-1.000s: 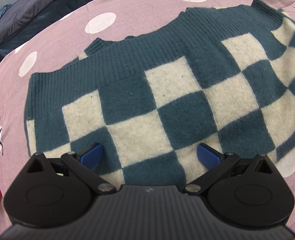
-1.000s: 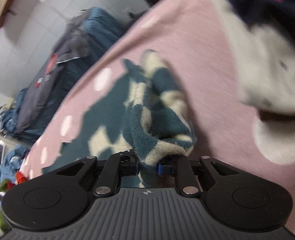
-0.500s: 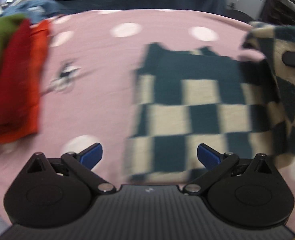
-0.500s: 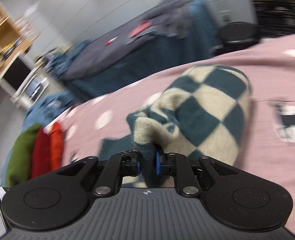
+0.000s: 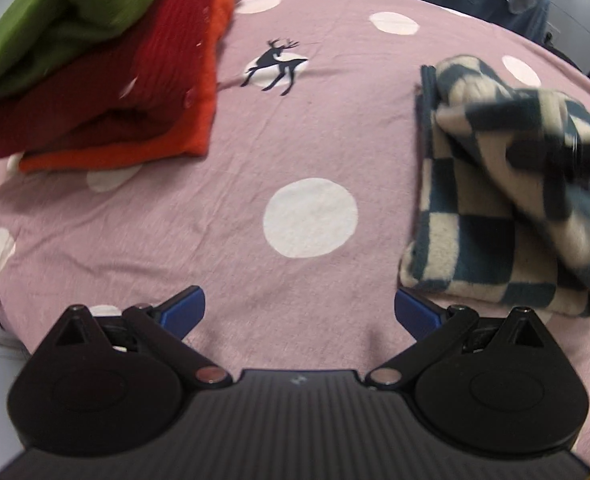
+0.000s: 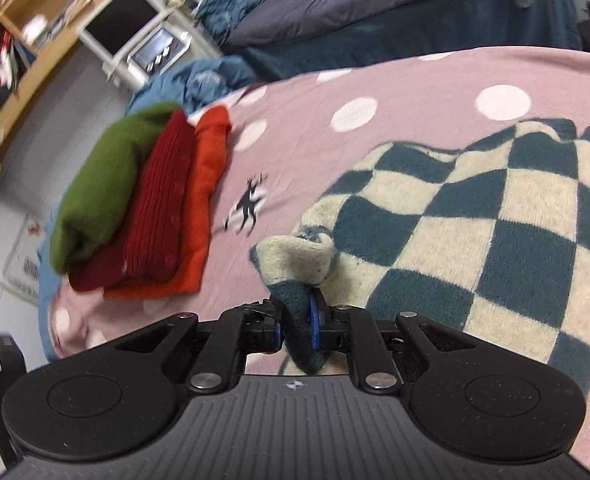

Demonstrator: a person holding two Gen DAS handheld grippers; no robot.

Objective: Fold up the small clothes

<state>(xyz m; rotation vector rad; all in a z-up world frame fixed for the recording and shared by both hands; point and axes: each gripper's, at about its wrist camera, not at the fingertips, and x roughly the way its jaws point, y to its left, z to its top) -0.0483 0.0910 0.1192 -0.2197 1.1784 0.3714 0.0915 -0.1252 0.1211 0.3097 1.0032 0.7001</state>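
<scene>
Right tongs grip one checked sweater; left tongs gape empty; seemingly three folded garments upper left.

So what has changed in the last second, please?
The right gripper, shut on a corner of the checked sweater, has carried it across, folding the sweater over itself. The left gripper left the sweater and now hovers open over the pink sheet. The folded stack seems unchanged.

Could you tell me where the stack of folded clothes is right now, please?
The stack of folded clothes lies on the pink bedspread at upper left in both views, left of the deer print, apart from the checkered sweater.
</scene>
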